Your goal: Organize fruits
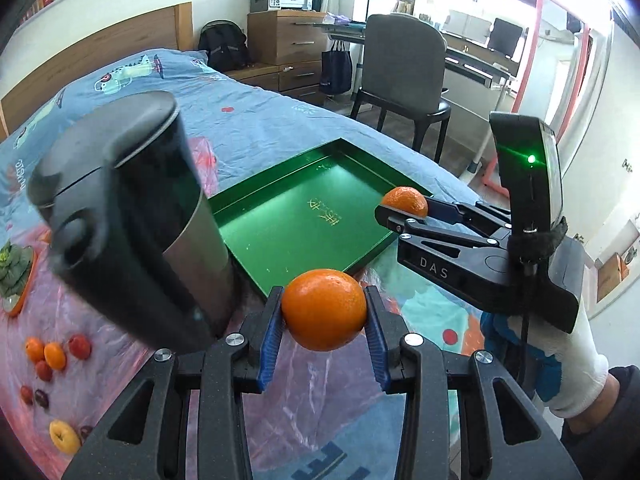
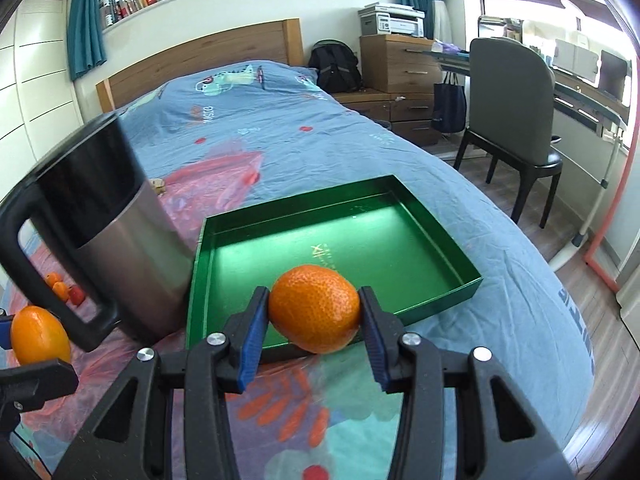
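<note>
My left gripper (image 1: 325, 316): blue ribbed pads pressed on both sides of a smooth-skinned orange (image 1: 324, 308), carried in the air short of the tray's near corner. My right gripper (image 2: 316, 312): pads clamped the same way on a pebbly, slightly flattened mandarin (image 2: 315, 307), its wider axis running straight across from pad to pad; in the left wrist view it sits above the tray's right-hand edge. Green tray (image 2: 440, 300): shallow, rectangular, glossy metallic finish with gold lettering on the floor, nothing in it yet; it lies at 12 o'clock from both grippers, and I judge the right one nearer, its fruit already overlapping the near rim, so that hand likely sets down first. Kettle (image 2: 120, 248): brushed steel body, black lid and handle, standing upright just beside the tray's left wall at 10 o'clock from my right gripper, close enough to crowd the left hand's approach. Loose fruit (image 1: 52, 354): small oranges, red and dark round pieces and a yellow one, scattered on clear plastic sheeting at 8 o'clock in the left wrist view, well apart from the tray. Bedspread (image 2: 280, 128): soft blue printed cotton, wrinkled, so the tray's footing looks yielding. White glove on my right hand (image 1: 576, 364).
</note>
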{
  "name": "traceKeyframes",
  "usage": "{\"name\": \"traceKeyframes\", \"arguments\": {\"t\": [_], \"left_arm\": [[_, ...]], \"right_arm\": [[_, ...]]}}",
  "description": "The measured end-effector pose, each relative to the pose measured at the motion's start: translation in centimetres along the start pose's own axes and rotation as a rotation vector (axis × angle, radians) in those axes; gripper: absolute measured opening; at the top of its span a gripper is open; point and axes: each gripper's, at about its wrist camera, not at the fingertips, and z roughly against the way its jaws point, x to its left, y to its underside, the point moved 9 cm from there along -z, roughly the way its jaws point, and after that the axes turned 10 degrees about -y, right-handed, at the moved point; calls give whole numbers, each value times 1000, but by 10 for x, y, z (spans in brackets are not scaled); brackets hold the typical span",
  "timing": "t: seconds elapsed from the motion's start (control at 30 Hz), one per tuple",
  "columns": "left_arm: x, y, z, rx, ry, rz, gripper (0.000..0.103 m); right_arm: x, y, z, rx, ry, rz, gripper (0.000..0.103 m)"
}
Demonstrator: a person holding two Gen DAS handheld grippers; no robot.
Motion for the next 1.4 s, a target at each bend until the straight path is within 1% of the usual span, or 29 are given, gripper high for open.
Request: {"name": "traceKeyframes", "arguments": {"t": [0.1,0.2,0.33,0.5,0.63,0.83,0.9,0.93,0.97,1.0,1.03,1.07,1.13,1.2,1.33,1.4], "left_arm": [[-4,-4,-38,46,-19,3,34],[-3,-3,-71,79,-58,-14,34],[-3,2,-101,114,-83,-23,34],[-5,16,-119,148,-93,-25,34],[-5,18,-133,179,-96,-27,34],[-3,21,-141,208,-90,-6,34],[-4,20,-141,207,-96,-7,34],[-3,18,-143,200,-101,-11,35],[-3,15,-143,191,-105,-15,36],[-5,14,-140,181,-107,-18,37],[-6,12,-137,171,-102,-22,42],[-8,10,-133,154,-101,-29,46],[-11,6,-123,124,-116,-42,49],[-15,3,-112,100,-112,-55,50],[-22,2,-82,49,-97,-73,51],[-25,4,-64,11,-99,-91,51]], "right_arm": [[-28,-3,-22,14,32,-21,35],[-52,-5,-42,28,67,-22,35],[-78,-5,-65,45,99,-21,35],[-92,-2,-89,79,115,-5,35],[-93,3,-100,99,126,14,37],[-92,5,-103,109,146,36,38],[-91,4,-102,114,152,40,39],[-91,3,-101,112,160,45,40],[-91,2,-98,106,165,48,54],[-90,-1,-96,100,168,47,64],[-89,-3,-93,92,169,45,81],[-88,-5,-89,83,169,44,87],[-86,-9,-78,66,172,46,88],[-82,-12,-66,52,173,47,89],[-75,-15,-40,30,177,48,96],[-68,-14,-25,18,173,49,99]]}}
